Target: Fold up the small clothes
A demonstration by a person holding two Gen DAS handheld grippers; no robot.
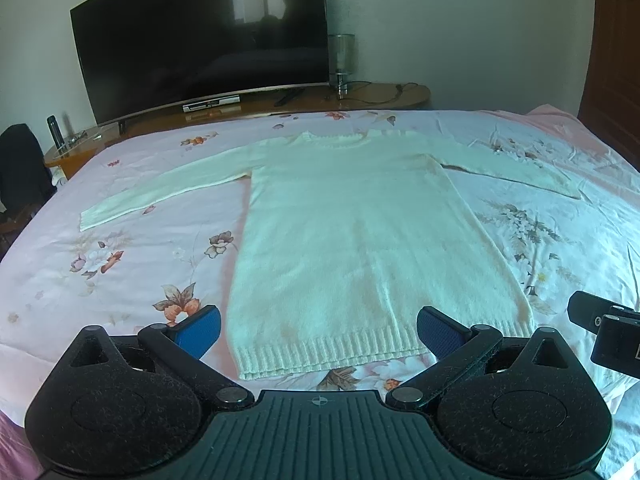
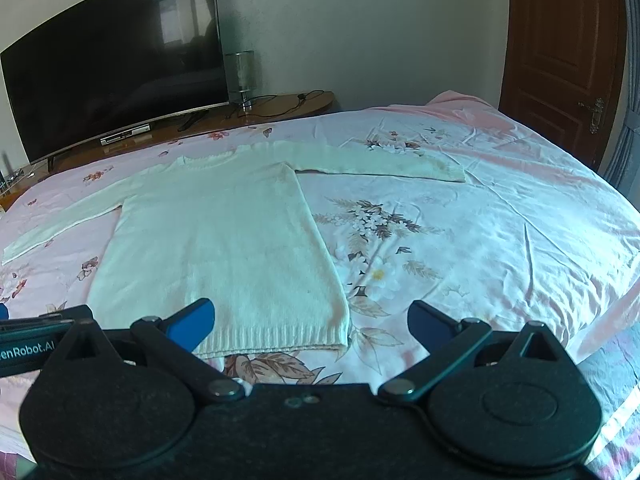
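Observation:
A cream knitted sweater [image 1: 352,232] lies flat on the bed, front up, both sleeves spread out to the sides and the ribbed hem nearest me. My left gripper [image 1: 318,326] hovers open over the hem, its blue pads [image 1: 202,326] wide apart with nothing between them. In the right wrist view the same sweater [image 2: 224,240] sits left of centre. My right gripper [image 2: 310,318] is open above the hem's right corner and holds nothing. Part of the right gripper's black body [image 1: 600,328] shows at the right edge of the left wrist view.
The bed is covered by a pink floral sheet [image 2: 460,240]. Behind it stands a wooden TV bench [image 1: 280,106] with a large dark TV [image 1: 200,40] and a small lamp [image 1: 341,64]. A brown door [image 2: 560,60] is at the far right.

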